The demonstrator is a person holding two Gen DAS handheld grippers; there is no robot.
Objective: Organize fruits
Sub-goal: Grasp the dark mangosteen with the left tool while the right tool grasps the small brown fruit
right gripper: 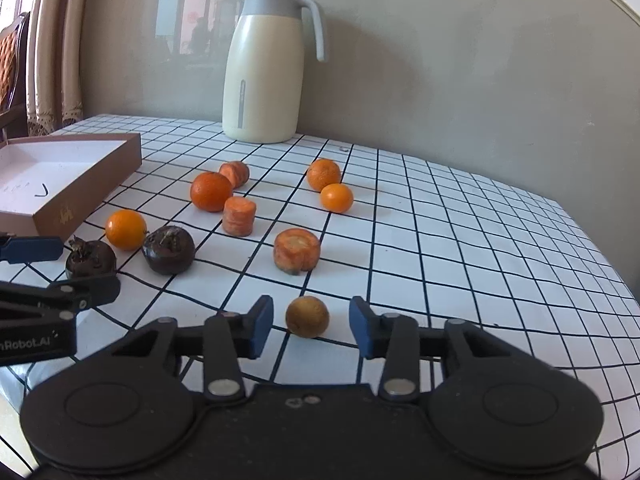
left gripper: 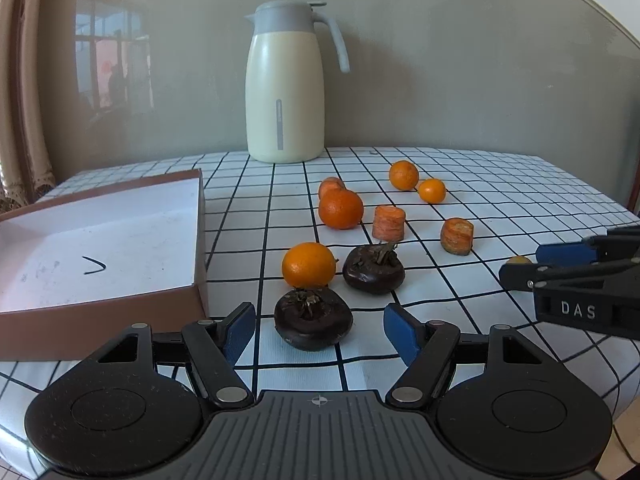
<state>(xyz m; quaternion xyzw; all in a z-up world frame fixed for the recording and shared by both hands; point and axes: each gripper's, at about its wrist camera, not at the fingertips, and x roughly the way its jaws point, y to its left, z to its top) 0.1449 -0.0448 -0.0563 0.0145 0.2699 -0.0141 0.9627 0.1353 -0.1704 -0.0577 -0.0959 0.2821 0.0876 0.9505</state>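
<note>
A dark brown round fruit (left gripper: 313, 322) with a dried stem lies on the checked tablecloth between the blue pads of my left gripper (left gripper: 320, 314), with a gap on each side; the jaws stand open. A second dark fruit (left gripper: 373, 270) and an orange (left gripper: 308, 265) lie just beyond it. In the right wrist view a small brownish-yellow fruit (right gripper: 307, 317) sits between the pads of my right gripper (right gripper: 312, 312), which do not touch it. Further oranges (right gripper: 211, 191) (right gripper: 324, 174) (right gripper: 337, 198) and carrot chunks (right gripper: 297, 250) (right gripper: 239, 216) (right gripper: 235, 173) are scattered behind.
An open brown box (left gripper: 199, 240) with a white inside stands on the left of the table. A cream thermos jug (left gripper: 285, 84) with a grey lid stands at the back by the wall. The table edge (right gripper: 600, 264) curves away on the right.
</note>
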